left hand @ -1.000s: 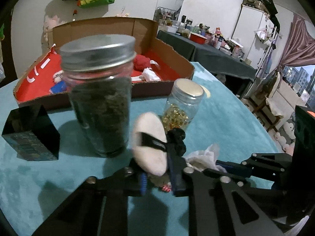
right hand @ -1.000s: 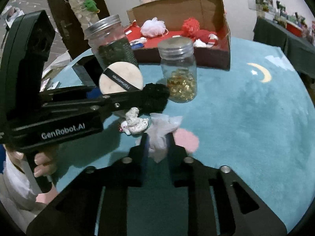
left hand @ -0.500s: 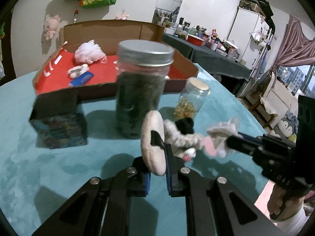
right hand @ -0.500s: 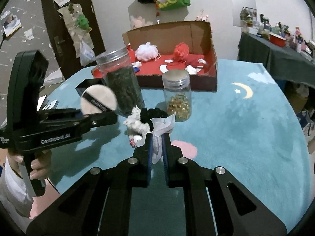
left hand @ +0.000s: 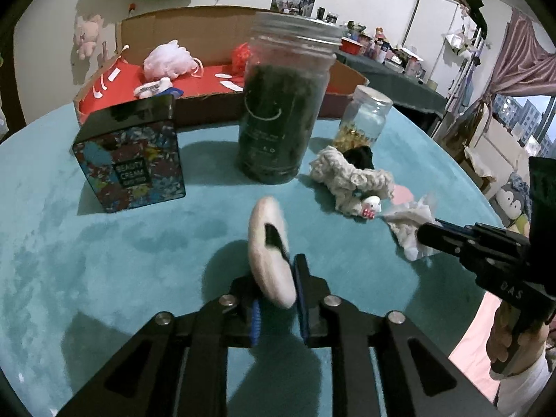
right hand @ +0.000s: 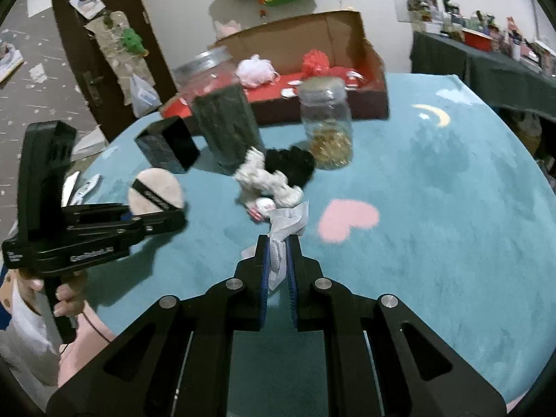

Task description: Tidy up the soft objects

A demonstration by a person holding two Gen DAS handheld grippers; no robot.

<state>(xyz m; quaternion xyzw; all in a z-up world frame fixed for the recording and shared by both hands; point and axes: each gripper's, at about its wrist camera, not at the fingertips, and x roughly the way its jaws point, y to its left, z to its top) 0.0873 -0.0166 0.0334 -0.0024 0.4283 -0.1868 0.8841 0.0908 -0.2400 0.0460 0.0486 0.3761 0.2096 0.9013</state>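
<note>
My left gripper (left hand: 278, 278) is shut on a round beige powder puff (left hand: 269, 253) with a black strap, held above the teal table; it also shows in the right wrist view (right hand: 154, 191). My right gripper (right hand: 278, 243) is shut on a crumpled white tissue (right hand: 286, 220), seen too in the left wrist view (left hand: 411, 224). A cream knitted scrunchie (left hand: 351, 177) and a black scrunchie (right hand: 292, 163) lie on the table ahead. The cardboard box (left hand: 194, 31) with red lining holds a white bath pouf (left hand: 168, 60) and a red pouf (right hand: 314, 62).
A big jar of dark leaves (left hand: 285, 104), a small jar of yellow capsules (left hand: 365, 120) and a black "Beauty Cream" box (left hand: 132, 160) stand between me and the cardboard box. The table edge (right hand: 542, 180) curves away on the right.
Both grippers have drawn back and risen with their loads. The jars and scrunchies now lie farther ahead, and the beauty cream box has come fully into view.
</note>
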